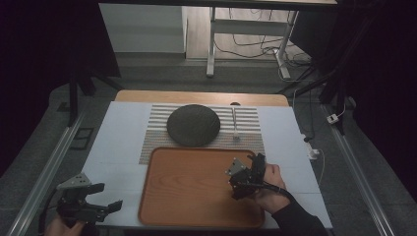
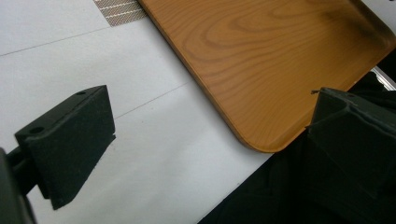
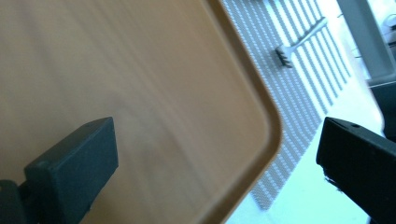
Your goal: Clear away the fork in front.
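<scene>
A white-covered table (image 1: 118, 142) stood in a dim room, with a grey floor and cables beyond its far edge. A wooden tray (image 1: 192, 191) lay at the near edge, empty. Behind it a striped mat (image 1: 157, 142) carried a dark round plate (image 1: 193, 125) and a fork (image 1: 235, 123). The right gripper (image 1: 246, 172) hovered over the tray's right side, jaws wide apart. The left gripper (image 1: 105, 196) hung at the table's near left corner, jaws also wide and holding nothing.

The tray (image 1: 192, 187) under the right gripper (image 1: 244, 173) is brown like wood, with wavy lines. Past that gripper lie a dark grey plate (image 1: 193, 125) and a silver fork (image 1: 235, 124) on a grey and white striped mat (image 1: 248, 129). Both grippers are black.
</scene>
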`<action>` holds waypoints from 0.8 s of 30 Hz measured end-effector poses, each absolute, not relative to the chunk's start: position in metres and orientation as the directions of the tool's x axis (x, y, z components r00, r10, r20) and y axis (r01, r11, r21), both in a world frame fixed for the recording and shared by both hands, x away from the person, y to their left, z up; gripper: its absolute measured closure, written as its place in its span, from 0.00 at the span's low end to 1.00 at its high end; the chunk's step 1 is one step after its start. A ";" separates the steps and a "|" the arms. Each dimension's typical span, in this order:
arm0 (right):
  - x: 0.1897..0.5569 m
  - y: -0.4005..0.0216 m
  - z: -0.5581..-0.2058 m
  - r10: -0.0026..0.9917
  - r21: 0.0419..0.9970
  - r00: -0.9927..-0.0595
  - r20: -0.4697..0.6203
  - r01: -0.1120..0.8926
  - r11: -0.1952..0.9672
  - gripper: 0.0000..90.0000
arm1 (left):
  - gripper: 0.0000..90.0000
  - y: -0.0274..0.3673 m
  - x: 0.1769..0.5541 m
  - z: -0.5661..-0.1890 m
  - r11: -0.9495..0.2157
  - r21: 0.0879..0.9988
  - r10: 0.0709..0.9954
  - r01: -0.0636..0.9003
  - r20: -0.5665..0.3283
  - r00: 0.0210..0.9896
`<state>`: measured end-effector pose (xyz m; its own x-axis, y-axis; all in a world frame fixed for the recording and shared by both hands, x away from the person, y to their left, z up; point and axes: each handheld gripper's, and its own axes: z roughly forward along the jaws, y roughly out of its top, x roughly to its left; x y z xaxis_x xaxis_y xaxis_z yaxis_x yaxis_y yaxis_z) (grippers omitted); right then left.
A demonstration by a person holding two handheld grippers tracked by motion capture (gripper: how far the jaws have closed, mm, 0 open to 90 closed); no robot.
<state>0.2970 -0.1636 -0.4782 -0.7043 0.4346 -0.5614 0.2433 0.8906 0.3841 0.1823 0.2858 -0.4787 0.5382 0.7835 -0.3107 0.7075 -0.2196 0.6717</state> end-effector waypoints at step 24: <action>0.362 -0.159 -0.485 0.344 0.266 -0.588 -0.732 0.218 0.939 0.18 | 0.01 0.285 0.183 -0.479 -0.234 0.664 0.779 0.710 -0.308 0.545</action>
